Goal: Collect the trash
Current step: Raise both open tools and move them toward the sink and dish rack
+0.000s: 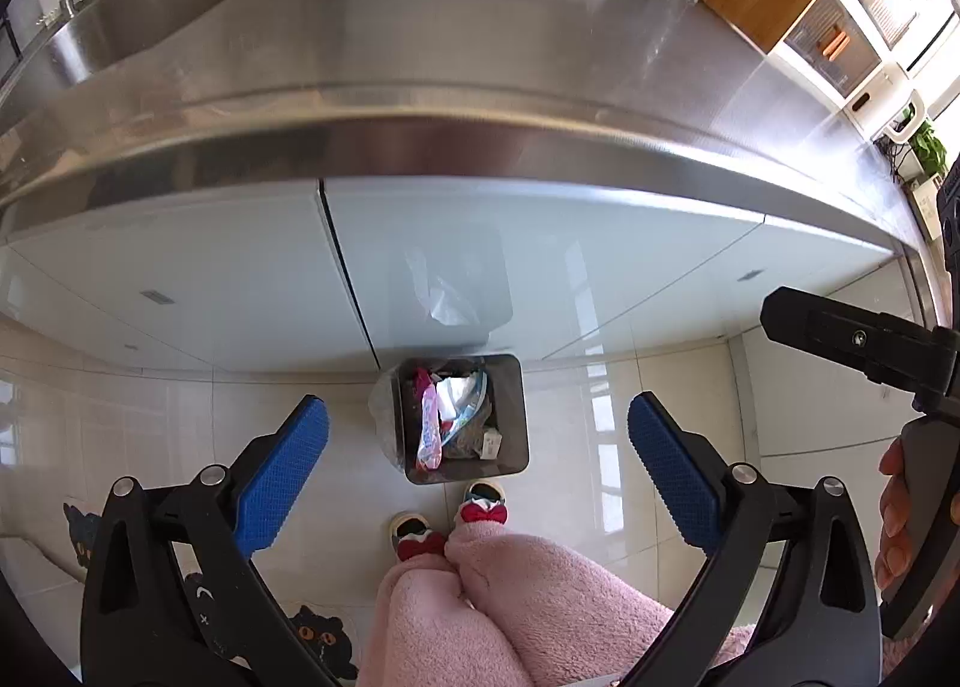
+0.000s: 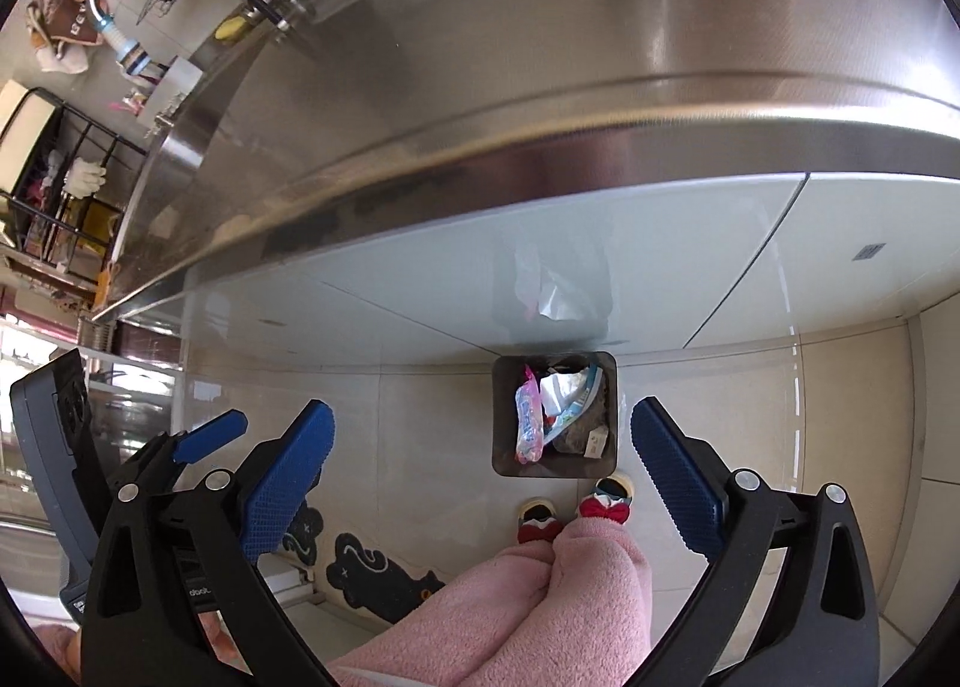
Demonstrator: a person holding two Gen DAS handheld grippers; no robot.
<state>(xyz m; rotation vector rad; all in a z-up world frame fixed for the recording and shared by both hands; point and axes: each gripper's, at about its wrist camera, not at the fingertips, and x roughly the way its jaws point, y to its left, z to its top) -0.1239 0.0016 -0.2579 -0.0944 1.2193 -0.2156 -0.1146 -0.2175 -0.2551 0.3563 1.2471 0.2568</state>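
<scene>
We see both the left tongs (image 1: 478, 471) and the right tongs (image 2: 483, 471) spread wide and empty high above the bin (image 1: 516, 417) of trash (image 1: 447, 420), which stands on the tiled floor (image 1: 660, 417) against the white cabinets (image 1: 180, 267) under the steel counter (image 1: 480, 57).

No readable text, wrapper print in the trash bin (image 2: 555, 417) too blurred
</scene>
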